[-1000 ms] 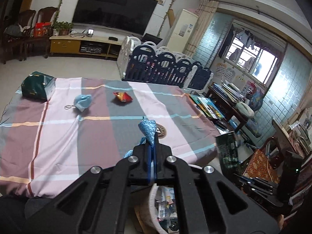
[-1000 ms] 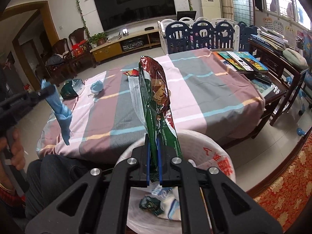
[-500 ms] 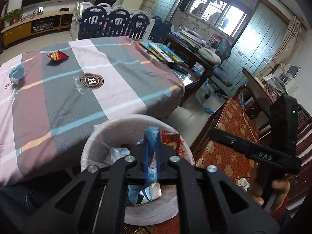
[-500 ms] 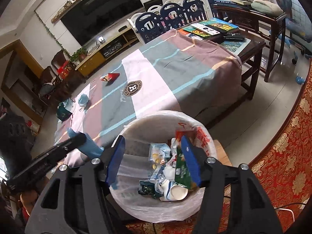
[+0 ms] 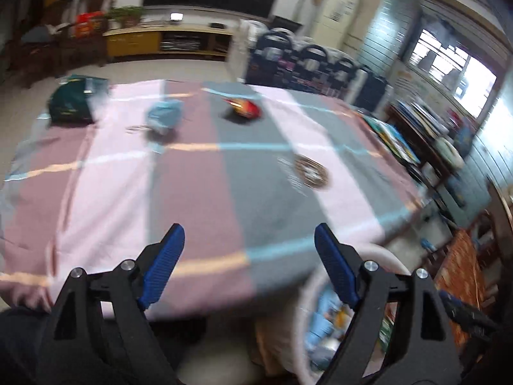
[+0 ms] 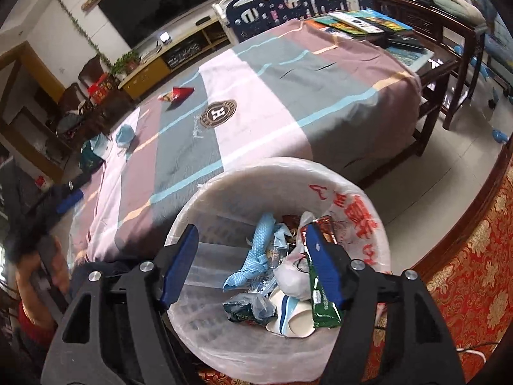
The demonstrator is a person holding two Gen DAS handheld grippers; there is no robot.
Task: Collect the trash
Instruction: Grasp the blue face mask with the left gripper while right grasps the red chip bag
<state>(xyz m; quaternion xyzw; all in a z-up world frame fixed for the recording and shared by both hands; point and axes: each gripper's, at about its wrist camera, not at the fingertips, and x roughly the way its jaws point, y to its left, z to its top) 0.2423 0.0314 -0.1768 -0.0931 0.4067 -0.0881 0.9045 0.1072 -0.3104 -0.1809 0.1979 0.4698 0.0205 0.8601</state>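
Note:
My left gripper is open and empty above the near edge of the striped tablecloth. On the cloth lie a blue face mask, a red snack wrapper and a dark green bag. My right gripper is open and empty over the white bin. In the bin lie a blue cloth, a green snack bag and paper cups. The right wrist view also shows the mask and the wrapper.
The bin stands at the table's near right corner. Books lie on a dark wooden side table. A blue-and-white playpen fence stands behind the table. A red patterned rug lies on the right.
My left gripper has opened, let the blue cloth fall into the bin and swung back over the table. My right gripper stays open over the bin.

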